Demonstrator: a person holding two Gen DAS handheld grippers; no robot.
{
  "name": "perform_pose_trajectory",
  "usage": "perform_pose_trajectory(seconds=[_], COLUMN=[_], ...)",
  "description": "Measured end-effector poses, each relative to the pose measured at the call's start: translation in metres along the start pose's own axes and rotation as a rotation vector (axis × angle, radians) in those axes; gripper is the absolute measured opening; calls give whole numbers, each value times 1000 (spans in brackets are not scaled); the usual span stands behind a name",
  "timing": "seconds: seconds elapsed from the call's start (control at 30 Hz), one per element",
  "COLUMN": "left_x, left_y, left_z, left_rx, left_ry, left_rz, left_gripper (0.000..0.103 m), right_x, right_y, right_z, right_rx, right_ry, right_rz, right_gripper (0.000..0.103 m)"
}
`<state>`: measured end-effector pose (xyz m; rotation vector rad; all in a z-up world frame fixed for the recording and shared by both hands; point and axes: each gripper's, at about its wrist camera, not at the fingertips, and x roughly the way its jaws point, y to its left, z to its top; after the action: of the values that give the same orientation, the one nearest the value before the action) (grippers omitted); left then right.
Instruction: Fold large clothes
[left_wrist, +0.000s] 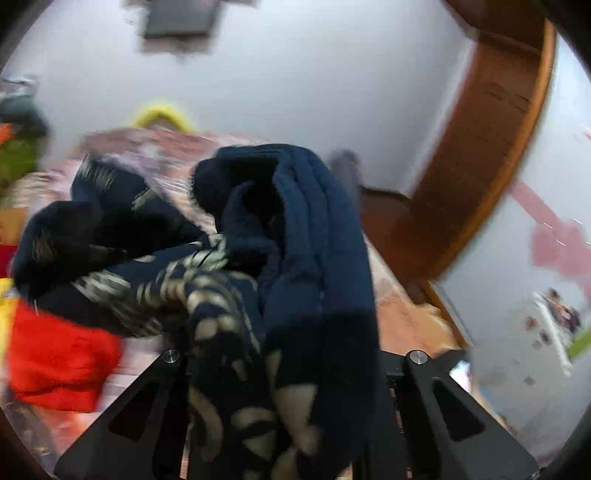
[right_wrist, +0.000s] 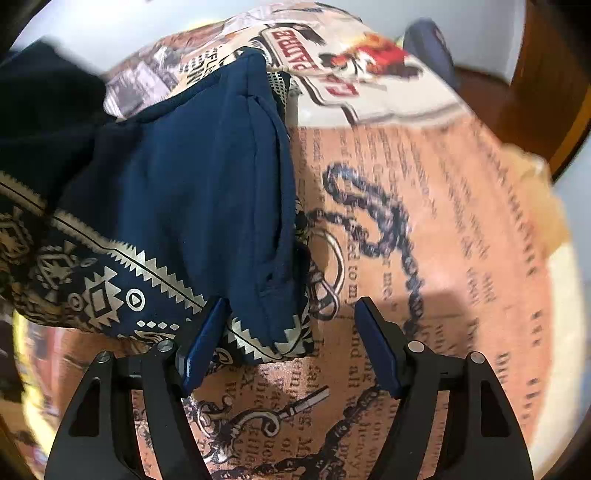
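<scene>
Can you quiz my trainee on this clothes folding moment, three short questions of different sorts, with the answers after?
1. True or false: the left gripper is shut on the navy patterned garment.
2. Multiple choice: the right gripper is A) clamped on a red sweater, B) open above the bedsheet, with the garment's corner by its left pad, C) shut and empty.
3. Fill in: left of the navy garment in the left wrist view lies a bright ___ piece of clothing.

Key:
1. True; cloth bunches up out of the closed jaws.
2. B
3. red
</scene>
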<state>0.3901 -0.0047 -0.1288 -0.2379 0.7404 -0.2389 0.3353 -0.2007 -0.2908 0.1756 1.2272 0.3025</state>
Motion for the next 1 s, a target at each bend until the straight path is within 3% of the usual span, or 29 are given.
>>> perform_pose_trajectory(seconds=[0.1,0.2,0.27,0.37,0.43,0.53,0.63,0.73,0.83,0.93,1.0], left_x=[43,80,95,91,82,65,42,11,-22,-30,-23], left_y=[-20,-28,-34,-46,-54,-60,-59,-59,-50,-29,-10], left_z=[-15,-46,-72,-89,-92,-90,-86,-74,-63,-55,-53], left_rx=[-1,12,79,198,258,261,228,193,210,212,186], left_ry=[148,287,341,314,300,322,337,296,214,165,169], left_rz=[-103,-95,-55,8,33,12,-12,-46,12,82,123], left_gripper=[15,16,18,22,34,43,53,63,70,88,88], right_x=[-11,-30,-41,-62,-79,-110,-134,-149,-155,-153,-141], right_y=[-20,-48,-63,-81,-88,-91,-89,-74,-48,-24,-10], right_z=[1,-8,-13,-22,-24,-32,-37,-30,-25,-15,-8], right_rx=[36,75,101,102,76,64,63,36,-11,-60,-91], right_ry=[-8,-44,-54,-80,-110,-162,-208,-248,-274,-287,-280], right_rz=[41,15,9,-73,-116,-157,-141,-111,-79,-48,-40], right_gripper=[68,68,68,68,69,69,69,69,69,69,70])
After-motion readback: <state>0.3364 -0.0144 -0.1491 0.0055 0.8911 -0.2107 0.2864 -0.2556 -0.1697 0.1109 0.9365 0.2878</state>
